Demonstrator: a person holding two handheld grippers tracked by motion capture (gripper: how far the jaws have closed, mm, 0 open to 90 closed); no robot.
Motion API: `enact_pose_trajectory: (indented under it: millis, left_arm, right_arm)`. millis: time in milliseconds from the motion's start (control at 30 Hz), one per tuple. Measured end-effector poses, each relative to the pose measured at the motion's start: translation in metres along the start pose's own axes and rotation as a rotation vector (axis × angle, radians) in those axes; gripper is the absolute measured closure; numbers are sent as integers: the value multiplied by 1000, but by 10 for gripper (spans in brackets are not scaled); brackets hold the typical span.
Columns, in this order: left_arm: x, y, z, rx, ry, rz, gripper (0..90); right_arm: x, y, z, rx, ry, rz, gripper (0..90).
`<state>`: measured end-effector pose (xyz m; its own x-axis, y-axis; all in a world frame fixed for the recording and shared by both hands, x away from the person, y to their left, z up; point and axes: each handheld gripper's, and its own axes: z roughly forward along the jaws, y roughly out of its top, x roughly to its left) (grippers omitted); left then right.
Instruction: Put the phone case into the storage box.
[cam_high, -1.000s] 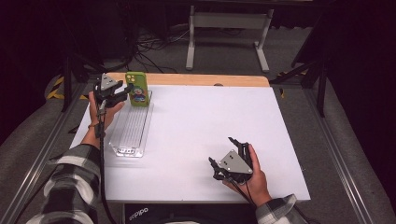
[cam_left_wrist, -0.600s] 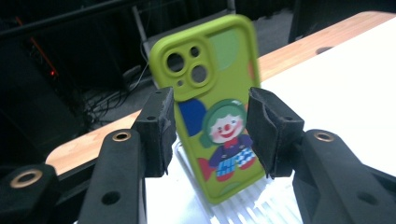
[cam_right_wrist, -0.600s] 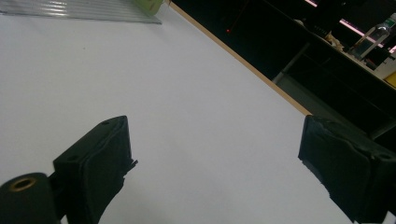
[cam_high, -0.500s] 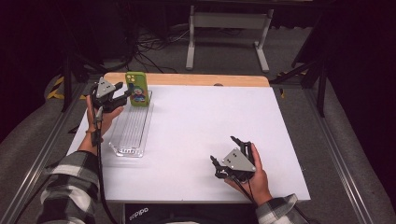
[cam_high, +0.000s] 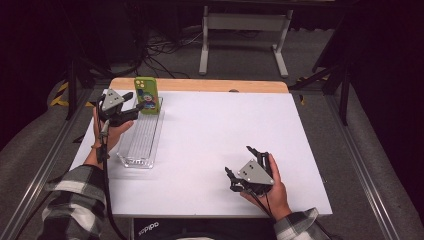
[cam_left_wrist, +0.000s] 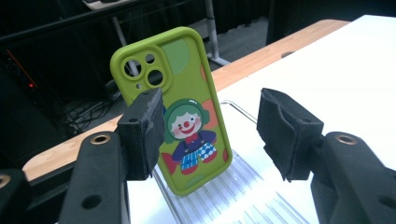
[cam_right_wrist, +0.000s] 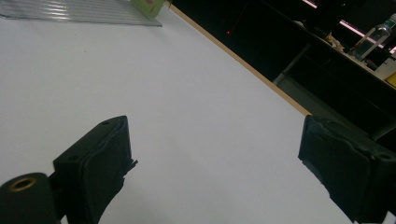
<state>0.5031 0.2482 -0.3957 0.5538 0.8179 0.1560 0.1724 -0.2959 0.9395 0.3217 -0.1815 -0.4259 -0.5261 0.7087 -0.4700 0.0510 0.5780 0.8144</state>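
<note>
Two tools stand spread and empty: the left tool (cam_left_wrist: 212, 135) sits just short of a green phone (cam_left_wrist: 177, 112) propped upright in the far end of a clear ribbed tray (cam_high: 141, 140), while the right tool (cam_high: 245, 162) rests low over the white surface (cam_high: 220, 125), well apart.

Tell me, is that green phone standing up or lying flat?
Standing up. The green phone stands on its bottom edge in the clear tray, cameras at top, tilted slightly.

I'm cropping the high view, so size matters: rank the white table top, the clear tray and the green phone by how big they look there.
1. white table top
2. clear tray
3. green phone, standing at the tray's far end
</note>
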Motion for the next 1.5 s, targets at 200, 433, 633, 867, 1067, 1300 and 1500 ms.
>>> enact_pose_trajectory:
  millis: [200,433,633,867,1067,1300,1500]
  left_arm:
    - [-4,-3,-1,7,24,2,376]
    - [-8,-5,-3,8,6,-8,324]
    - [-12,-4,-6,4,-6,11,306]
    - [-16,-4,-11,-6,-11,12,295]
    - [-20,-4,-12,0,-7,20,254]
    - [-23,-2,-16,-8,-12,12,214]
    - [-27,1,-22,-19,-17,16,190]
  right_arm:
    - [1,0,-1,-4,2,-4,98]
    - [2,0,-2,-6,4,-7,98]
    - [1,0,-3,-9,4,-5,98]
    - [1,0,-3,-9,3,-6,98]
    - [1,0,-3,-9,6,-11,98]
    - [1,1,-4,-14,-2,-16,97]
    - [1,2,-4,-18,-5,-18,97]
